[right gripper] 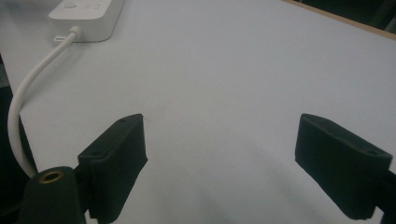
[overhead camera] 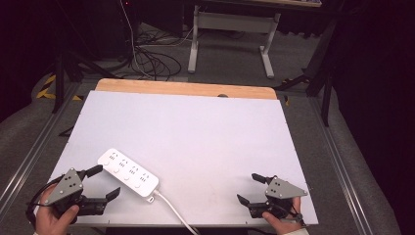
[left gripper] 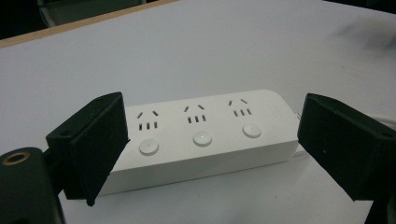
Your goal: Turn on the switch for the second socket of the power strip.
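Observation:
A white power strip (overhead camera: 128, 172) with several sockets and round buttons lies on the white table top (overhead camera: 195, 127), near the front left. Its white cable (overhead camera: 172, 210) runs off the front edge. My left gripper (overhead camera: 103, 182) stands open just in front of the strip. In the left gripper view the strip (left gripper: 201, 135) lies a little beyond the two black pads (left gripper: 93, 140), which touch nothing. My right gripper (overhead camera: 250, 188) stands open at the front right with bare table between its pads (right gripper: 116, 158). The strip's end (right gripper: 88, 14) and cable (right gripper: 28, 93) show far off there.
A wooden strip (overhead camera: 186, 89) edges the table's far side. Beyond it are a white desk frame (overhead camera: 230, 34) and loose cables (overhead camera: 151, 58) on the floor. Metal rails (overhead camera: 29, 152) run along both sides of the table.

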Demonstrator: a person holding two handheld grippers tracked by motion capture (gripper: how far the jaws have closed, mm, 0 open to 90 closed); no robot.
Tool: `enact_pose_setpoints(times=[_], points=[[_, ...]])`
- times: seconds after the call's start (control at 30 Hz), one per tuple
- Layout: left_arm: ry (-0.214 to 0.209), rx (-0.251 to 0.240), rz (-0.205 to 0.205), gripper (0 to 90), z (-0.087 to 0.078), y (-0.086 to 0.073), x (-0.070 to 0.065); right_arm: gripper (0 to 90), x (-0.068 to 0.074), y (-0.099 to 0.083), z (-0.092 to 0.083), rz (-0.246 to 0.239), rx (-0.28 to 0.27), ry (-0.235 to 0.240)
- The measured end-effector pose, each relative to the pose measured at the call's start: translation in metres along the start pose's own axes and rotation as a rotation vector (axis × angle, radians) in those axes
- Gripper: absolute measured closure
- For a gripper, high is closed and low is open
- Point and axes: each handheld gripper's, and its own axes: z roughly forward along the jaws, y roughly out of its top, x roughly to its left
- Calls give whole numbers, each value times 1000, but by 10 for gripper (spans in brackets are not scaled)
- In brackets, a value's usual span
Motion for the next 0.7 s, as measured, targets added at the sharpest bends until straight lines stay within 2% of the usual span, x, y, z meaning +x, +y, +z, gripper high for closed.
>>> enact_pose_setpoints(times=[0.13, 0.23, 0.4, 0.57, 0.7], points=[[4, -3, -49, 90, 2, -10, 1, 169, 0, 0, 0, 0, 0, 0], [10, 4, -63, 90, 2, -15, 2, 169, 0, 0, 0, -1, -2, 2], [11, 15, -47, 96, 0, -21, 5, 169, 0, 0, 0, -1, -4, 2], [-24, 9, -77, 99, 7, -27, 4, 169, 0, 0, 0, -1, -1, 6], [-12, 31, -56, 102, 9, -27, 3, 169, 0, 0, 0, -2, -1, 7]])
